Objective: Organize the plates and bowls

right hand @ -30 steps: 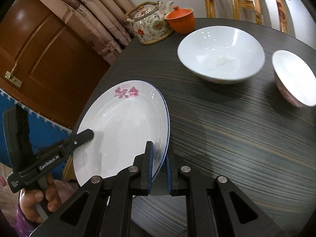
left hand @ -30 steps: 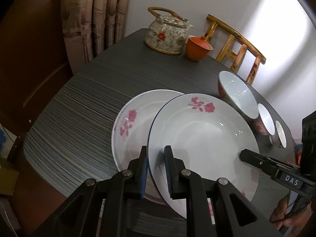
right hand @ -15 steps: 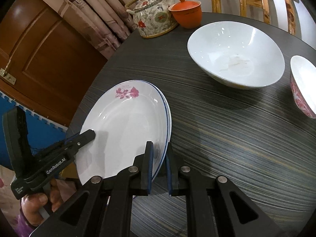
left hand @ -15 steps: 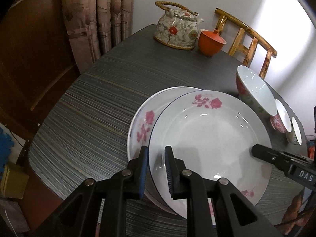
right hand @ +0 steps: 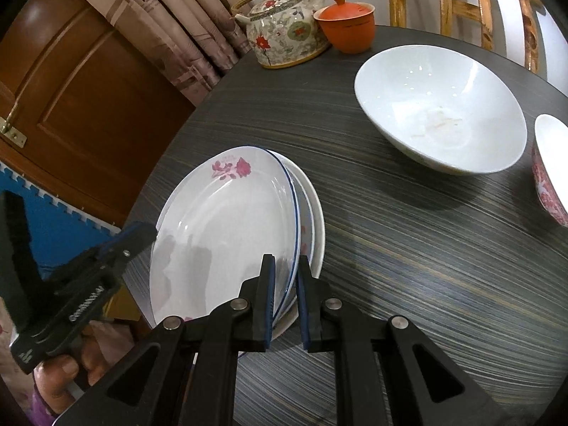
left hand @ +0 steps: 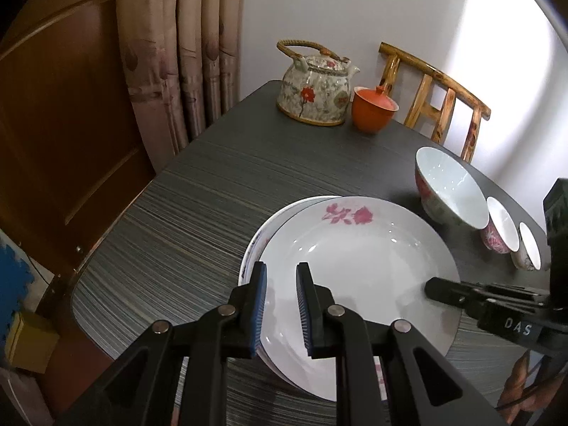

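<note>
Both angled down: right tool [right hand: 285, 296] clamps the top plate's [right hand: 227, 220] rim; left tool [left hand: 280, 307] has been opening around it.

A: Plates [left hand: 358, 259] are glossy glazed ceramic, same with the bowl [right hand: 440, 106].

B: Yep. Table [right hand: 408, 248] looks matt, with a streaky woodgrain finish (laminate maybe). Chair [left hand: 436, 96] is varnished wood, curtain [left hand: 184, 53] is cloth, and the teapot [left hand: 314, 88] is shiny with a woven handle.

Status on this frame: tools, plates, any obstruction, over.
Left tool jaws just opening, top plate rim between them. Right tool shut on top plate, resting offset on lower plate. Large bowl stands apart.
</note>
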